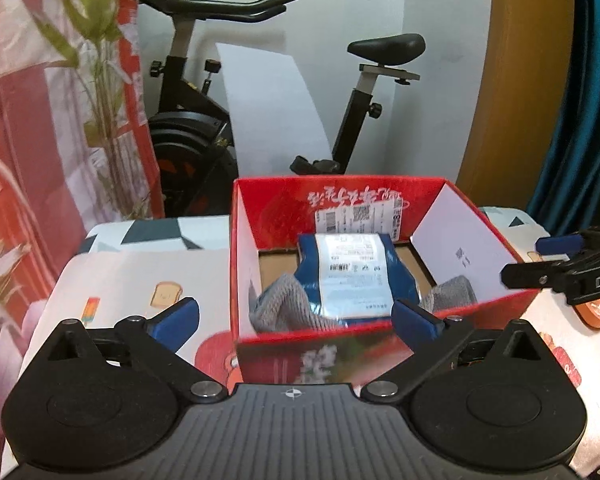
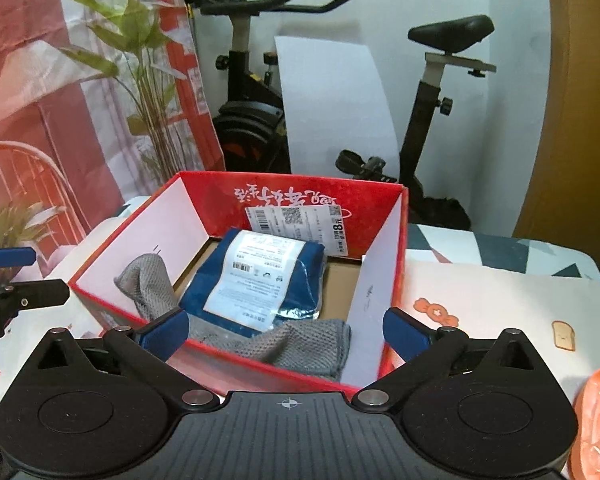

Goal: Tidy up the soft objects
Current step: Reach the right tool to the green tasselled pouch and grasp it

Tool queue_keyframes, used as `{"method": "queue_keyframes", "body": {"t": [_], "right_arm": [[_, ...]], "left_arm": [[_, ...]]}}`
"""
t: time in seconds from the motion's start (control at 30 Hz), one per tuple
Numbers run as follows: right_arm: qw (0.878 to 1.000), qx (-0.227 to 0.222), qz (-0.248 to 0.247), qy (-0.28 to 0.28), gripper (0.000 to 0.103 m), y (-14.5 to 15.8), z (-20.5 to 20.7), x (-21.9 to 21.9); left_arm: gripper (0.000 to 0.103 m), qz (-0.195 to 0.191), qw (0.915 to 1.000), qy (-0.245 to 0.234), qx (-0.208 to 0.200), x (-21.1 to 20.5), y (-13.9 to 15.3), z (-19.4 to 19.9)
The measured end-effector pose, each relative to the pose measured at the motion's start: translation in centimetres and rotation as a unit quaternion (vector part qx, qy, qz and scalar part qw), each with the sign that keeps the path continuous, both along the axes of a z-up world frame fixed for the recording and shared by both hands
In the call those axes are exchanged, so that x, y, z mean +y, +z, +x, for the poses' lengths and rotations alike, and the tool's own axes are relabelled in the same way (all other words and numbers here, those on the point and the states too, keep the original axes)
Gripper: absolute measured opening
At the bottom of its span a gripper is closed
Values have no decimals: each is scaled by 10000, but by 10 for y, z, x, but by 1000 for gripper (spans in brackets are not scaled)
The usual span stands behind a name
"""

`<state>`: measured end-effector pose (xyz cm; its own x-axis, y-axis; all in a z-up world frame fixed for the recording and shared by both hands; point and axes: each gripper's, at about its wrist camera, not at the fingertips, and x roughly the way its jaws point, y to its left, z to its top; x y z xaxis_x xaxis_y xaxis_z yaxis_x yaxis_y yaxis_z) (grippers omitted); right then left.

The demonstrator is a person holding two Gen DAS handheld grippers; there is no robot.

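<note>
Inside red box (image 2: 284, 196), grey cloth (image 2: 308, 344) and blue packet (image 2: 256, 280), perhaps touching; both jaws wide, empty.

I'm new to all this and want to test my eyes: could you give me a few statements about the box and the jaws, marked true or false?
1. The blue package lies inside the red box. True.
2. The grey cloth lies on the table beside the box. False: it is in the box, under the package.
3. Both sets of jaws stand open and empty. True: left gripper, right gripper.
4. The box is closed with a lid. False: its top is open.
</note>
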<state>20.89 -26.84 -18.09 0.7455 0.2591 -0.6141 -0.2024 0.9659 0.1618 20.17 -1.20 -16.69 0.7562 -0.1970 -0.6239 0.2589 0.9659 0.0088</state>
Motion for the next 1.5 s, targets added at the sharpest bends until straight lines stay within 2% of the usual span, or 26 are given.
{"method": "queue_keyframes", "body": {"t": [0.1,0.27,0.43,0.5,0.6,0.83,0.9,1.07,1.2,1.5], "right_arm": [[9999,-87,-64,82,102,-4,-14,-7],[9992,55,-209,347,99,-17,-32,-23],[9968,259,-484,581,85,-36,-45,-36],[9956,364,-529,678,81,-48,-49,-40],[9947,617,-354,748,80,-68,-49,-47],[9900,920,-183,1055,66,-104,-46,-39],[9893,949,-129,1100,66,-108,-44,-37],[9885,1043,199,1075,64,-117,-40,-37],[9882,1099,317,1021,50,-120,-35,-35],[9858,923,327,1361,49,-109,-31,-11]], "left_arm": [[103,86,9998,116,115,-3,-9,-9],[103,62,9996,52,281,-16,-21,-18],[100,-95,9991,-148,394,-36,-28,-18],[93,-148,9985,-235,464,-45,-31,-15],[87,-163,9974,-338,620,-60,-38,-11],[76,-303,9921,-678,1013,-90,-53,-5],[72,-319,9898,-896,1057,-100,-55,-3],[71,-374,9835,-1292,1209,-121,-62,-2],[60,-520,9806,-1209,1453,-126,-72,4],[53,-972,9742,-855,1847,-113,-88,13]]}}
